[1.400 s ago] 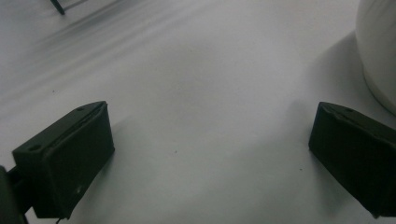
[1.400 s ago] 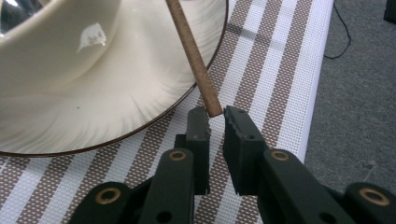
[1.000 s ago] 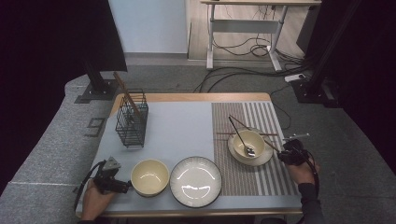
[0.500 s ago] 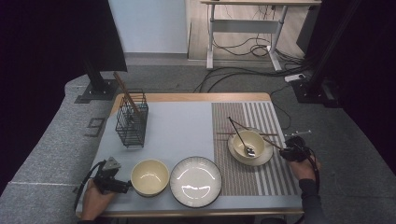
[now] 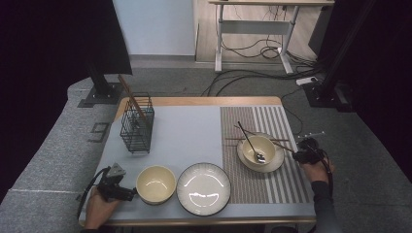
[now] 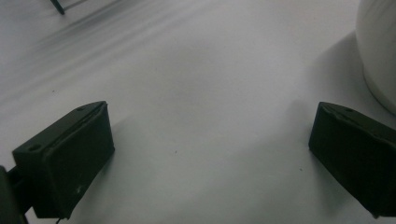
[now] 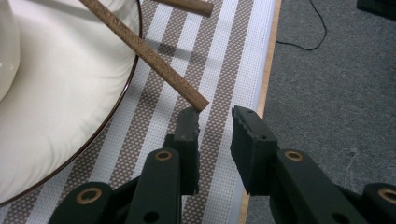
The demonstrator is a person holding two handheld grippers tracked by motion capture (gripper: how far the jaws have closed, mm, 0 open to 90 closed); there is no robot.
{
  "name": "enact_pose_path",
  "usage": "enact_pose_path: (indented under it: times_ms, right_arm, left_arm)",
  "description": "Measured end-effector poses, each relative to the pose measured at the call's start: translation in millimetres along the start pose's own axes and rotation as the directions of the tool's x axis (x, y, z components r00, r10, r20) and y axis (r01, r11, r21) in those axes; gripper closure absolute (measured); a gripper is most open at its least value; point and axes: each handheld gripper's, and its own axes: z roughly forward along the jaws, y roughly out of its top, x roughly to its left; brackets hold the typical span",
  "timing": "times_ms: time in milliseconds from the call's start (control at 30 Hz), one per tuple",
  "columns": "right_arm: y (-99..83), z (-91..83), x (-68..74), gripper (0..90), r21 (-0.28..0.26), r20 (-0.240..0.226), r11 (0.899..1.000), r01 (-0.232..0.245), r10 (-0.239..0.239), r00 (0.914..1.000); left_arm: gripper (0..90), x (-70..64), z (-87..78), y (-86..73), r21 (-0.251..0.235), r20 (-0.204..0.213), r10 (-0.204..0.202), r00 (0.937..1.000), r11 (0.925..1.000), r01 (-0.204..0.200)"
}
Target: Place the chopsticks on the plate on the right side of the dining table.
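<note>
On the striped placemat (image 5: 272, 160) at the right side of the table (image 5: 194, 131), a small bowl (image 5: 257, 148) is seated on a saucer (image 5: 274, 162), with a spoon (image 5: 251, 143) leaning inside it. Two chopsticks (image 5: 282, 143) are laid across the saucer rim, so that their ends overhang the mat and can be reached from the table edge without the bowl being disturbed. In the right gripper view, the end of the nearer chopstick (image 7: 149, 58) is seen just ahead of the right gripper (image 7: 215, 123), touching or almost touching the tip of one jaw; which of the two cannot be told. The jaws are parted by a narrow gap and nothing is held between them. This is judged to be an approach to the chopstick end, with the grasp not yet made.

The right hand (image 5: 318, 165) is held at the right table edge, forearm entering from below, gripper pointed inward toward the saucer.

At the near left corner, the left gripper (image 5: 119, 189) is rested low over the grey table cover, pointed toward the cream bowl (image 5: 155, 183), which lies just beside one jaw in the left gripper view (image 6: 378, 51). Its jaws are spread wide and are empty. A ribbed plate (image 5: 203, 188) lies beside the cream bowl, and a wire basket (image 5: 136, 128) holding a stick stands farther back.
</note>
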Motion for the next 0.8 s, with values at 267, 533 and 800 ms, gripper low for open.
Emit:
enact_pose_path:
  times_ms: [267, 533, 800]
  right_arm:
    - [4.5, 3.9, -4.4, 70.8, 0.0, 0.011, 1.0, -0.002, 0.002, 0.9999]
    - [9.2, 6.4, -7.6, 70.5, 0.0, 0.024, 1.0, -0.001, 0.001, 0.9997]
    - [13.6, 6.6, -8.9, 69.9, -0.017, 0.027, 1.0, 0.002, -0.001, 0.9996]
  left_arm:
    - [0.0, 0.0, 0.0, 0.0, 0.0, 0.0, 0.0, 1.0, 1.0, 0.0]
    - [0.0, 0.0, 0.0, 0.0, 0.0, 0.0, 0.0, 1.0, 1.0, 0.0]
    - [0.0, 0.0, 0.0, 0.0, 0.0, 0.0, 0.0, 1.0, 1.0, 0.0]
